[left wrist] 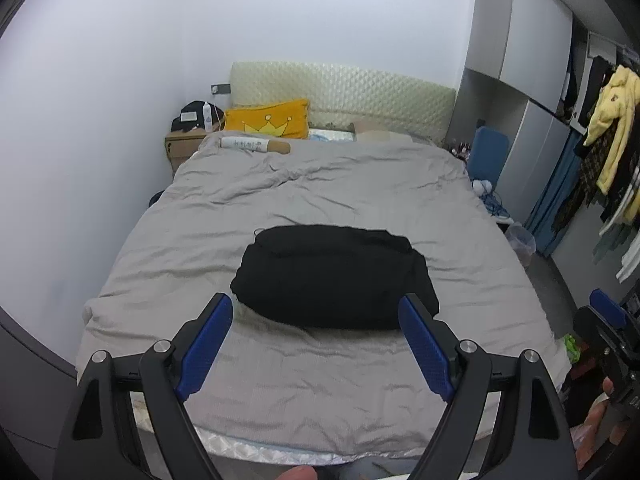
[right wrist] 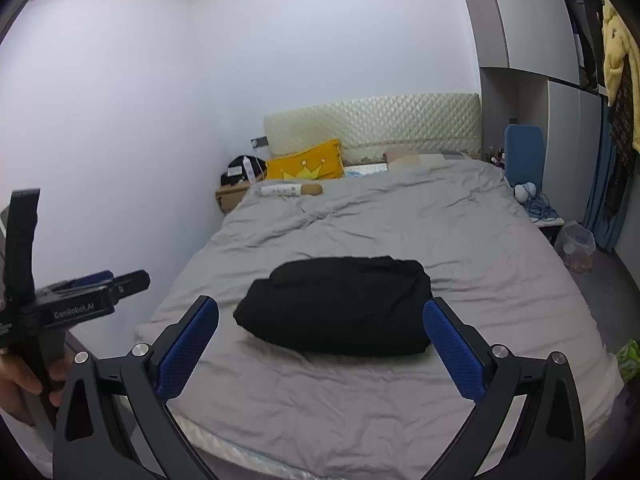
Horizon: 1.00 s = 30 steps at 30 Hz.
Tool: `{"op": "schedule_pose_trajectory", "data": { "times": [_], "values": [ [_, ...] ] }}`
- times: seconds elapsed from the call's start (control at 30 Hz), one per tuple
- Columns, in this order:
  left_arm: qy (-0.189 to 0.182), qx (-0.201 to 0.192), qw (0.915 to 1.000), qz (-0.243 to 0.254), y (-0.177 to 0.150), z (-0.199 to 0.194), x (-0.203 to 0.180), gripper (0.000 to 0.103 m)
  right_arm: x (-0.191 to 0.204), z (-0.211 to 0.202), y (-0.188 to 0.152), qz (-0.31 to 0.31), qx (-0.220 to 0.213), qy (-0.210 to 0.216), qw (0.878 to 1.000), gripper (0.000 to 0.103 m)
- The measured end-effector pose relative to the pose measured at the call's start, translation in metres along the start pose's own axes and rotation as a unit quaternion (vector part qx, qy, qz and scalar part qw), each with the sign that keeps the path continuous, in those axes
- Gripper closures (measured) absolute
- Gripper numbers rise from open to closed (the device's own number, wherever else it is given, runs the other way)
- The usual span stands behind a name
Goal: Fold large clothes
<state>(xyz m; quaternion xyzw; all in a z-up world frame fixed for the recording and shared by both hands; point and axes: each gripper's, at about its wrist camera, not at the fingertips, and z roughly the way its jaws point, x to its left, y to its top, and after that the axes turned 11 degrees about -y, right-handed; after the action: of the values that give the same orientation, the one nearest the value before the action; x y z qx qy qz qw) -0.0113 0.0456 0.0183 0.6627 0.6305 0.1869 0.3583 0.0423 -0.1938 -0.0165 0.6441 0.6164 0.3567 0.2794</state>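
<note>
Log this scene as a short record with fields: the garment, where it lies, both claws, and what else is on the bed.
garment: black garment, already folded into a compact bundle
surface: grey bedcover, wrinkled; bundle lies near the foot end
left claw: open, empty, short of the bundle
right claw: open, empty, short of the bundle
at head of bed: yellow crown pillow, rolled tube
right of the bed: hanging clothes

"GenRobot.AI" stands in white on the left gripper (right wrist: pixel 132 280) body; nothing else reads clearly.
</note>
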Motion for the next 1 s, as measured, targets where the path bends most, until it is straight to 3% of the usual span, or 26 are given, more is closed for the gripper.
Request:
{"op": "schedule_pose_trajectory", "data": {
  "times": [0.33, 1.0],
  "values": [
    [0.007, 0.022, 0.9997, -0.010, -0.023, -0.004, 0.007, 0.018, 0.005, 0.000, -0.021, 0.001, 0.022, -0.011, 1.000, 0.000],
    [0.003, 0.036, 0.9991, -0.021, -0.026, -0.020, 0.007, 0.018, 0.013, -0.023, -0.020, -0.008, 0.027, -0.015, 0.999, 0.000]
  ]
}}
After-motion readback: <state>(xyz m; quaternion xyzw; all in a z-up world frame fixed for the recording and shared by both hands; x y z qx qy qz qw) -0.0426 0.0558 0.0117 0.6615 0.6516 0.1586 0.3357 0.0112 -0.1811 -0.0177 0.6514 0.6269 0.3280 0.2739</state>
